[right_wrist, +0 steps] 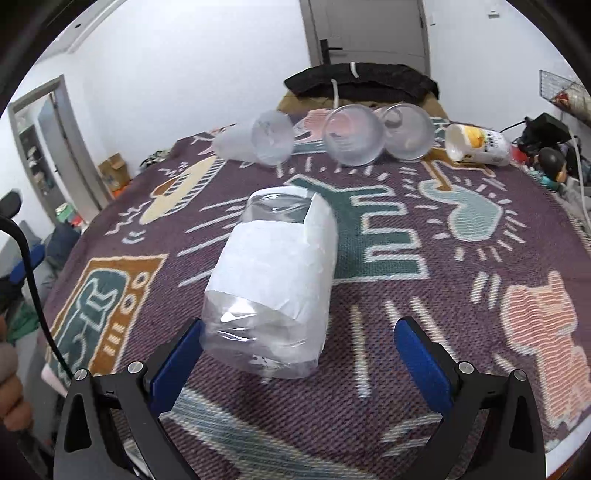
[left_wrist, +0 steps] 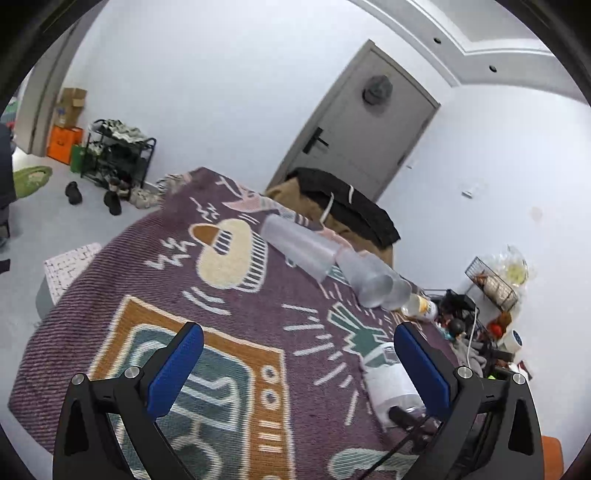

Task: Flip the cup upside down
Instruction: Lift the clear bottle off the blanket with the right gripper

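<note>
The paper-wrapped clear cup point(right_wrist: 271, 284) is lying on its side on the patterned blanket point(right_wrist: 424, 295), between the spread jaws of the right gripper point(right_wrist: 297, 354), which is grasping nothing. Looking thin, light and crushable, it is probably best pinched gently across the wrapped middle

Left wrist view: high and tilted, looking across the purple patterned woven blanket point(left_wrist: 229, 314) toward the grey door point(left_wrist: 365, 122); cups far.
Right wrist view: low, close behind the paper-wrapped clear plastic cup point(right_wrist: 273, 280), facing the same door point(right_wrist: 369, 26).
Shared: blanket, that cup at lower right point(left_wrist: 391, 380), row of clear cups point(left_wrist: 332, 254).
</note>
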`<state>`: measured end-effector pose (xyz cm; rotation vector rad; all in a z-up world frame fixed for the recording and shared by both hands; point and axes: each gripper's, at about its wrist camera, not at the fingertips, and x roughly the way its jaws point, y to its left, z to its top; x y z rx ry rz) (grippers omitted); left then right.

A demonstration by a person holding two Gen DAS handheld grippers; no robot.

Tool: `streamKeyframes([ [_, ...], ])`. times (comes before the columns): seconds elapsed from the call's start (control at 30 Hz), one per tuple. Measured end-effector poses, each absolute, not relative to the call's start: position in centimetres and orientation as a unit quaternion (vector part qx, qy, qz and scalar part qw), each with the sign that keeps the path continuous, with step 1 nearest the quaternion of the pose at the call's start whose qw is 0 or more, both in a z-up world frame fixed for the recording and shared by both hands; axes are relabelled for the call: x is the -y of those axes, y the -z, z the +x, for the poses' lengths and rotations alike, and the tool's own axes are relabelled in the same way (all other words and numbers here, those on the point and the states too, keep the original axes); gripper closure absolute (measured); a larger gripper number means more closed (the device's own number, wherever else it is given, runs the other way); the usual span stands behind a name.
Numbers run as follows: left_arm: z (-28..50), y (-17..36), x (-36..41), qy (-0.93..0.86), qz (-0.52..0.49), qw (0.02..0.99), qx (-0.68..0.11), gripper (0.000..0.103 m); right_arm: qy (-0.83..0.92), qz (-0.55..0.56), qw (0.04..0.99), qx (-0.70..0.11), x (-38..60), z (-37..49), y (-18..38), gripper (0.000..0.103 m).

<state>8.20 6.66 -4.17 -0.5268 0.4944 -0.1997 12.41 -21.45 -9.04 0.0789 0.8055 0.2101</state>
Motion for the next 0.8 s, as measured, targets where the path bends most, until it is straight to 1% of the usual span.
streamKeyframes([
  [0.23, 7.2, 4.9, -8.2, 0.088, -0.268, 0.932, -0.226, 0.0, -0.079, -0.001, 0.921, -0.381, 21.4, 11.8, 8.9, 0.001],
  [0.3, 7.0, 5.0, -8.1, 0.088, -0.263, 0.935, -0.223, 0.0, -0.073, 0.004, 0.92, -0.384, 21.6, 12.3, 9.1, 0.005],
  [0.37, 7.0, 5.1, -8.0, 0.087, -0.258, 0.936, -0.222, 0.0, -0.075, 0.011, 0.92, -0.384, 21.6, 12.6, 9.4, 0.013],
  [0.67, 7.1, 5.6, -8.5, 0.086, -0.262, 0.935, -0.222, 0.0, -0.086, 0.003, 0.924, -0.374, 21.4, 13.9, 9.2, 0.013],
  [0.7, 7.1, 5.6, -8.5, 0.086, -0.262, 0.935, -0.222, 0.0, -0.088, 0.002, 0.923, -0.375, 21.3, 14.0, 9.3, 0.014],
  [0.73, 7.1, 5.6, -8.5, 0.086, -0.262, 0.935, -0.222, 0.0, -0.094, 0.004, 0.922, -0.376, 21.3, 14.1, 9.3, 0.024],
  [0.77, 7.0, 5.7, -8.5, 0.086, -0.262, 0.935, -0.222, 0.0, -0.096, 0.005, 0.92, -0.38, 21.2, 14.2, 9.4, 0.039],
  [0.8, 7.0, 5.7, -8.4, 0.086, -0.261, 0.936, -0.222, 0.0, -0.095, 0.005, 0.918, -0.385, 21.3, 14.4, 9.6, 0.039],
])
